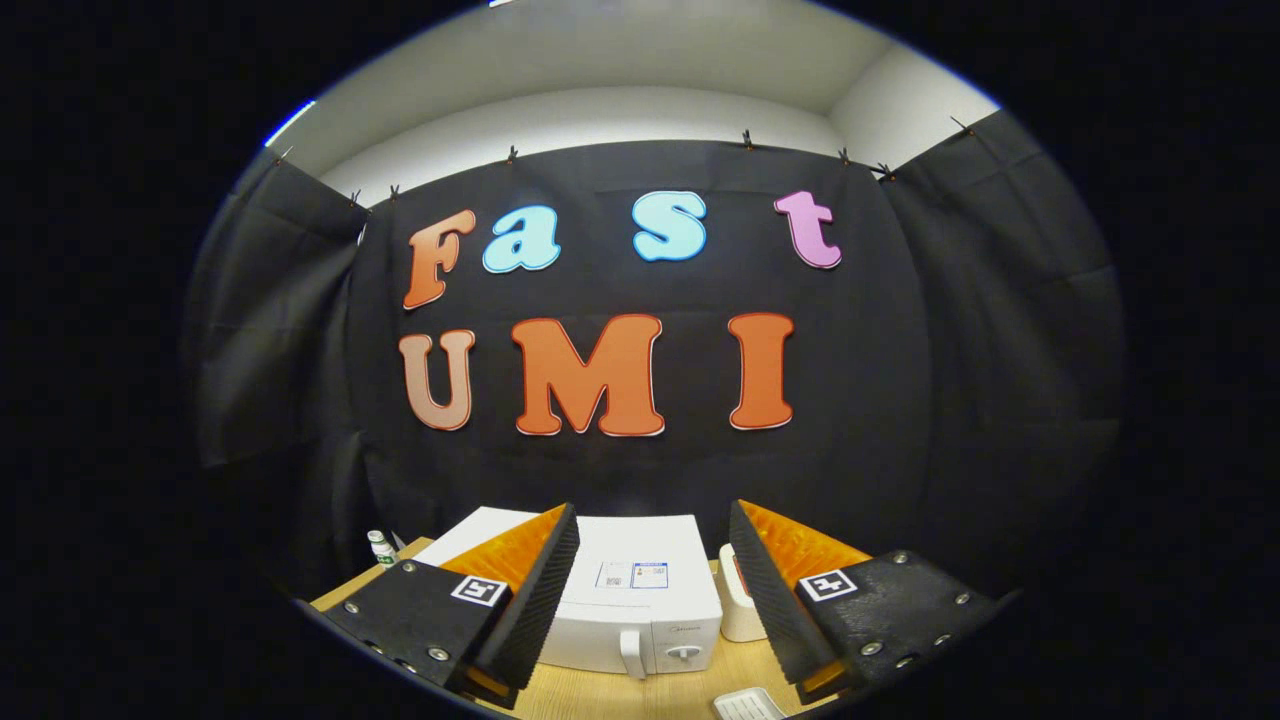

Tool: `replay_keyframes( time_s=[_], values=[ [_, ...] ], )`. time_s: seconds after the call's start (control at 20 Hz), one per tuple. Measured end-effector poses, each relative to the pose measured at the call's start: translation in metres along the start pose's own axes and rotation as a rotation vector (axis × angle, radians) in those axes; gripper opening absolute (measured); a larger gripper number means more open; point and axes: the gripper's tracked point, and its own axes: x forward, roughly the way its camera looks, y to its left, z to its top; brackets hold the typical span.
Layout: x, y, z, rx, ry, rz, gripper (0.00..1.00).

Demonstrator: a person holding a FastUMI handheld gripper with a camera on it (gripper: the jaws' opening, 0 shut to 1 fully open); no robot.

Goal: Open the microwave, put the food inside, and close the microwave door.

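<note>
Gripper point(655, 590) held high, fingers spread wide, nothing between them. It looks down and forward over the table point(610, 692).

Microwave point(640, 600) sits straight ahead and below, framed in the gap between the two fingers, well apart from the tips. White box, long axis running across the line of the fingers. Door shut. Handle point(632, 653) is a vertical bar on the front face, just left of the knob point(683, 653); it lies roughly on the centre line between the fingers, a touch toward the left one. Judgement: the opening move calls for a descent and a push forward onto that handle, with little sideways correction.

Food: a white container point(738, 600) stands just right of the microwave, partly hidden behind the right finger. I take it for the food, not certain. A flat white item point(748, 705) lies near the front of the table; too small to tell.

Small bottle point(381, 548) stands at the far left of the table, beyond the left finger.

Surface: pale wood. Room: black cloth walls, white ceiling above.
</note>
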Motion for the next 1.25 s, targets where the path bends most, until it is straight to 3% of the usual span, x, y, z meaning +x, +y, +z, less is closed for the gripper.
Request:
replay_keyframes(
  time_s=[0.15,0.6,1.25],
  values=[
    [-0.007,-0.002,0.029,-0.013,-0.045,0.016,0.97],
    [-0.022,-0.004,0.095,-0.061,-0.164,0.040,0.97],
    [-0.027,0.000,0.116,-0.090,-0.240,0.062,0.97]
  ],
)
